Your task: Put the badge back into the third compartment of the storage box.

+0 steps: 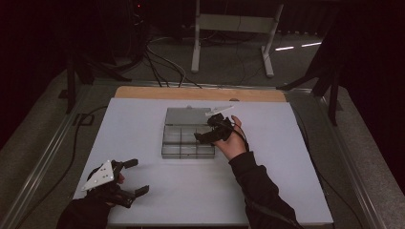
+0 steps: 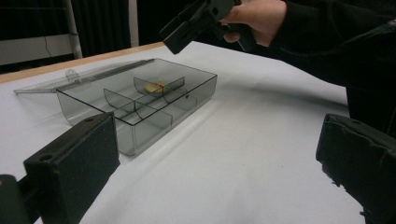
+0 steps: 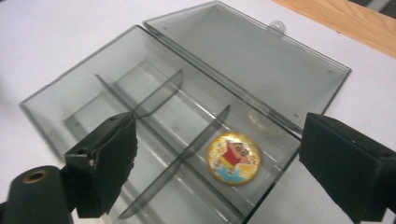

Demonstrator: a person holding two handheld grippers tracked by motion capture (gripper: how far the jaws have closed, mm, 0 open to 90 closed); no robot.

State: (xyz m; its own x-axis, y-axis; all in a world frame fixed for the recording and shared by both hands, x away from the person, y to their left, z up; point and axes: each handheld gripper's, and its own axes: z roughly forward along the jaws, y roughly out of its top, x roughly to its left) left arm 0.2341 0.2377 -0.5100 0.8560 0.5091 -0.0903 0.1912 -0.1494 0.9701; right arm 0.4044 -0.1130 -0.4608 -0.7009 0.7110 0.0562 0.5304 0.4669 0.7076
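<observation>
A white table (image 1: 153, 191) carries a smoky clear compartment box (image 1: 187, 139) near its far middle, lid (image 3: 261, 56) laid flat open behind. The right gripper (image 1: 209, 135) hovers over the box's right end, jaws wide apart and empty, above a round cartoon badge (image 3: 234, 157) in a back corner compartment. The left gripper (image 1: 135, 177) sits near the table's front left corner, jaws spread, holding nothing.

Your left hand (image 1: 95, 198) is resting low at the near-left w/ the left gripper (image 1: 135, 177) gaping wide, empty. Your right arm is reaching fwd, right gripper (image 1: 203, 137) hovering w/ jaws apart, empty.
</observation>
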